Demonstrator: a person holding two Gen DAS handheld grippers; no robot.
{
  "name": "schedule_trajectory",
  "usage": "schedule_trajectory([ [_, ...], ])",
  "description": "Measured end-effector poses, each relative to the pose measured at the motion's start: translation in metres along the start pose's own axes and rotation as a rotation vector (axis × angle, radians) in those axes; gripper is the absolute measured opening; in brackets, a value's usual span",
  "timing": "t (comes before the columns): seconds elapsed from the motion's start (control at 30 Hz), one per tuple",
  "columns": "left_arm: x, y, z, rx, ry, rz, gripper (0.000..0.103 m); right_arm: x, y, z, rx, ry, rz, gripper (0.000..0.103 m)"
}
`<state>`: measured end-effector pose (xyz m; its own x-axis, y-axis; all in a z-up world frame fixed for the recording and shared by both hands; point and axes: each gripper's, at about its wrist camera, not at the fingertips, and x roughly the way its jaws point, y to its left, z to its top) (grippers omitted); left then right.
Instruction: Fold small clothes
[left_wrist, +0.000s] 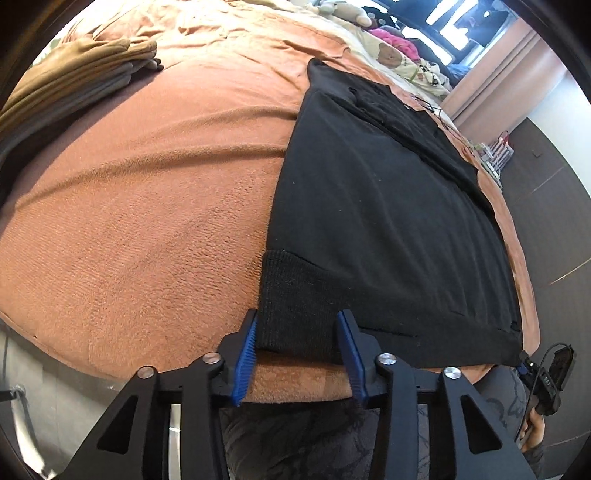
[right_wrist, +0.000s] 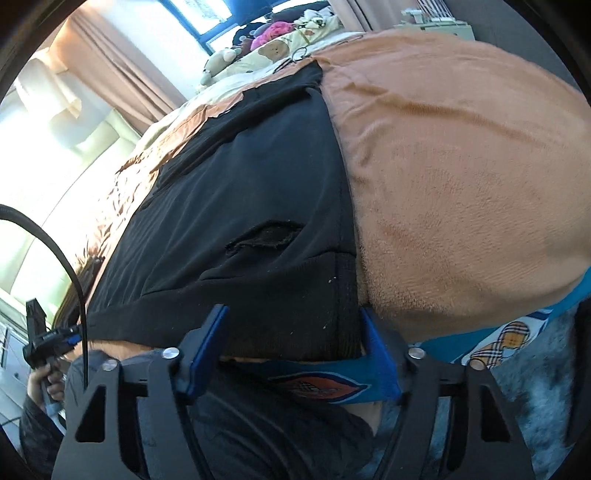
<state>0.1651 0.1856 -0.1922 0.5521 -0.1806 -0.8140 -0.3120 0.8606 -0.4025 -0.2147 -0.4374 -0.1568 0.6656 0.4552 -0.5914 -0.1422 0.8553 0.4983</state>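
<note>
Jaws of both grippers gape around black garment (left_wrist: 388, 221) hem on blanket (left_wrist: 147, 221).

No readable text, brand, number or sign shows in either view. The blue sheet (right_wrist: 321, 384) under the orange blanket (right_wrist: 461, 177) carries an orange oval emblem that may hold lettering, but it is too blurred to read. The cream bedding (left_wrist: 402, 62) bears only a bear picture, without words.

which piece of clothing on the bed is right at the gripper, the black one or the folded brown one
The black garment: its ribbed hem sits between the left gripper fingers. The brown folded clothes lie far off.
</note>
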Motion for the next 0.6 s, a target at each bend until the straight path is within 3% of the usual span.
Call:
schedule_trajectory([
  [0.1,-0.001,0.006,0.001,-0.018,0.002,-0.013,0.040,-0.002,-0.006,0.001,0.028,-0.013,0.037,0.067],
  [0.23,0.001,0.014,0.005,-0.049,0.005,-0.042,0.037,-0.002,-0.017,-0.002,0.081,-0.010,0.131,0.049],
  [0.47,0.004,0.023,0.014,-0.095,0.018,-0.127,0.035,0.001,-0.029,-0.003,0.162,-0.028,0.278,0.046],
  [0.6,0.007,0.025,0.017,-0.109,0.024,-0.159,0.035,0.005,-0.035,-0.002,0.187,-0.037,0.293,0.046],
])
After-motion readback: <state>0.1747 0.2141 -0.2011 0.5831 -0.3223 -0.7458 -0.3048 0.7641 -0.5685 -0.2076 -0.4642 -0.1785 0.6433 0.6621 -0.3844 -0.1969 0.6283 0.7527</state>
